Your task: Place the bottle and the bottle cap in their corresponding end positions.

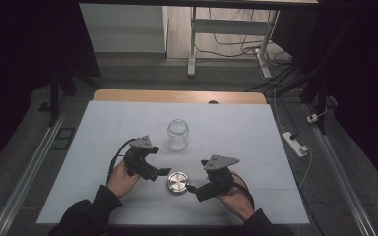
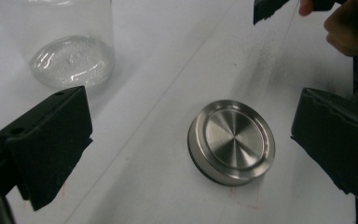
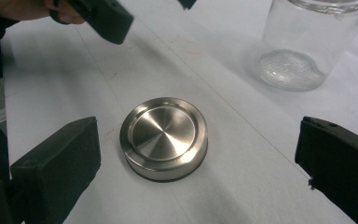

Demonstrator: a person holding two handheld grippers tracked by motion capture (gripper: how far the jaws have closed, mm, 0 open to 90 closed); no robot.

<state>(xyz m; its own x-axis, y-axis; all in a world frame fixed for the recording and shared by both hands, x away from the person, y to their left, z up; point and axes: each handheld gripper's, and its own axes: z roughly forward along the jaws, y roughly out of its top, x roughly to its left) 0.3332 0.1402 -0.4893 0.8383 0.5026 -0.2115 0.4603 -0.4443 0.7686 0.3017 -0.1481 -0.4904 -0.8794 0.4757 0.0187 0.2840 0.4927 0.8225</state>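
Grippers (image 1: 177,176) either side of lid (image 1: 178,182).

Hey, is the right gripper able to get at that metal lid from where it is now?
Probably yes: the right gripper is open, its jaws stand apart on either side of the metal lid, and nothing lies between.

Dim room, lit table, pics fairly sharp.
High view: dark at both sides, white table (image 1: 128,128) the brightest patch, soft short shadows. Gripper views: metal lid (image 2: 231,141) in focus w/ soft sheen, glass jar (image 3: 307,42) slightly soft, near black jaws blurred, low contrast, mild grain.
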